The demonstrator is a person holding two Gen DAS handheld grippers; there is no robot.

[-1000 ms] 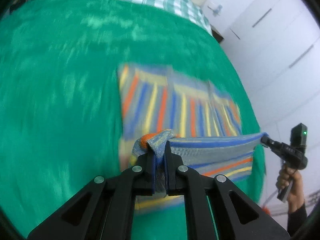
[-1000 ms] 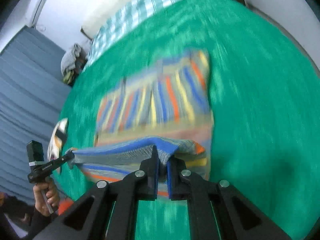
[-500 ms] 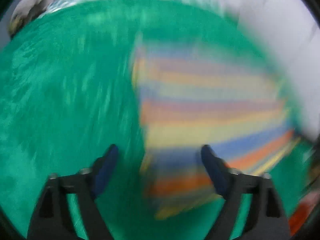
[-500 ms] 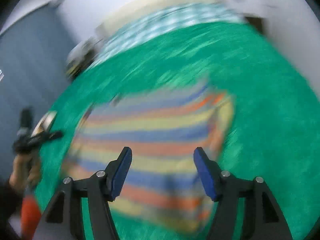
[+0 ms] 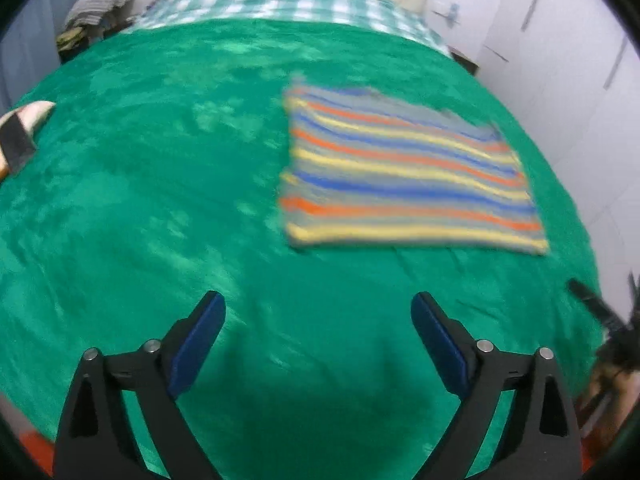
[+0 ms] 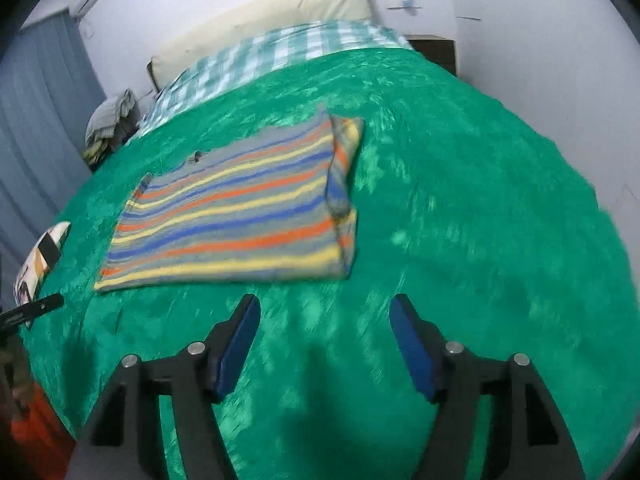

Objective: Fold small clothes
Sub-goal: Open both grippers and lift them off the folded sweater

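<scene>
Now our left gripper [image 5: 318, 338] & right gripper [image 6: 325, 338], both empty w/ jaws opening, sit short of the striped garment [image 6: 236, 210], stripes running crosswise.

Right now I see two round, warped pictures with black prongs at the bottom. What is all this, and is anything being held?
Each picture comes from a camera mounted on a hand-held gripper, looking along its two fingers. One shows the left gripper, the other the right gripper; the black prongs with blue pads are their fingers. Both jaws are opening with nothing between them, so nothing is held. A folded striped garment lies flat on a green blanket covering a bed. The fisheye lens causes the warping.
</scene>
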